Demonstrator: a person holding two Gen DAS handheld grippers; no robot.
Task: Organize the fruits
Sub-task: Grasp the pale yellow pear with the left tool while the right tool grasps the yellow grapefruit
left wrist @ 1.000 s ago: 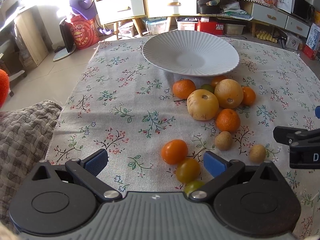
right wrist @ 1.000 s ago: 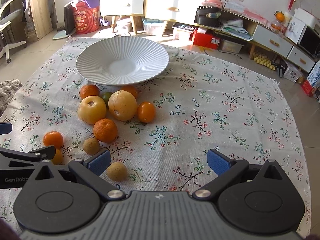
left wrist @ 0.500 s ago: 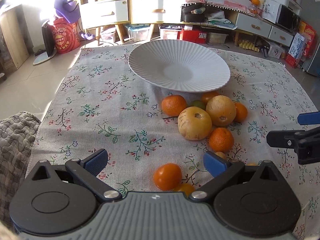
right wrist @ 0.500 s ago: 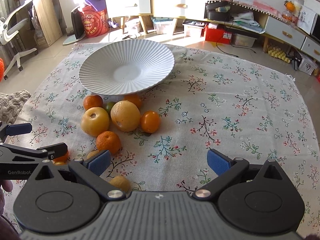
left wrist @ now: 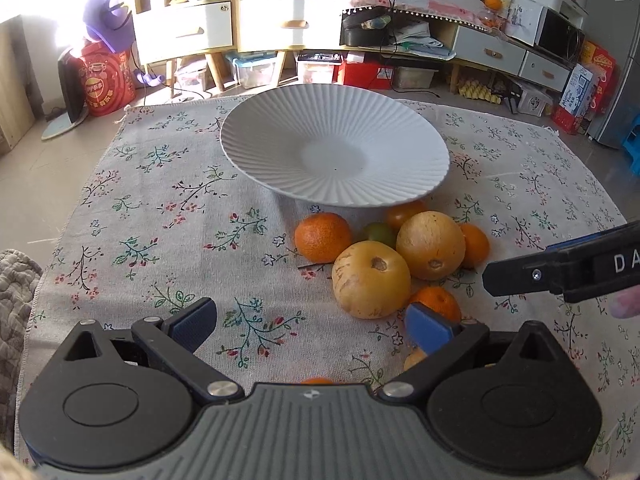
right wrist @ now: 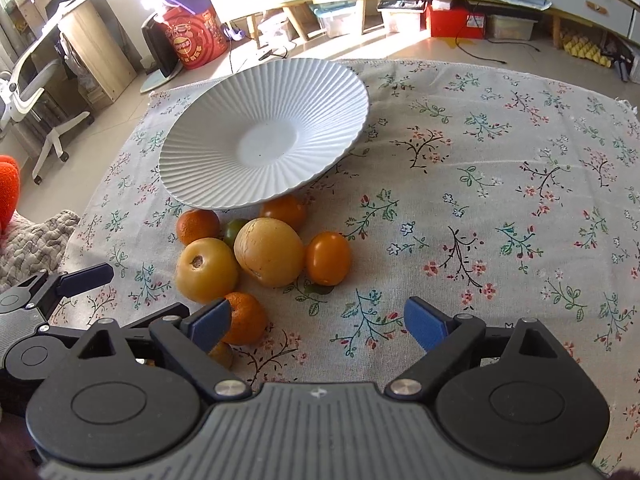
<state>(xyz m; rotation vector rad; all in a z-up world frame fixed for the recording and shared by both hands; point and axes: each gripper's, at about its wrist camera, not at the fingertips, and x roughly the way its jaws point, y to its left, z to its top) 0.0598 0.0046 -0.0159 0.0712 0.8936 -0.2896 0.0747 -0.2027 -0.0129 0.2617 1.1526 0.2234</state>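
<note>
A white ribbed plate [left wrist: 280,168] [right wrist: 224,168] stands empty on the floral cloth. In front of it lies a cluster of fruit: two big yellow fruits [left wrist: 371,279] [right wrist: 269,251], a mandarin [left wrist: 322,236] [right wrist: 197,226], a small green fruit [left wrist: 379,233], an orange tomato [right wrist: 328,258] and another mandarin [left wrist: 438,300] [right wrist: 245,317]. My left gripper [left wrist: 310,326] is open and empty, just left of the cluster. My right gripper [right wrist: 318,324] is open and empty, just in front of the cluster; its finger [left wrist: 520,276] shows at the right in the left wrist view.
The floral tablecloth [left wrist: 168,216] [right wrist: 500,168] covers the table. A grey quilted cloth [left wrist: 16,280] hangs at the left edge. Small fruits [left wrist: 414,358] lie partly hidden under the gripper bodies. Shelves, drawers and boxes stand on the floor behind the table.
Both grippers have moved forward toward the plate and the fruit cluster. The small tomatoes and brown fruits near the front have slipped under the gripper bodies. Both stay open.
</note>
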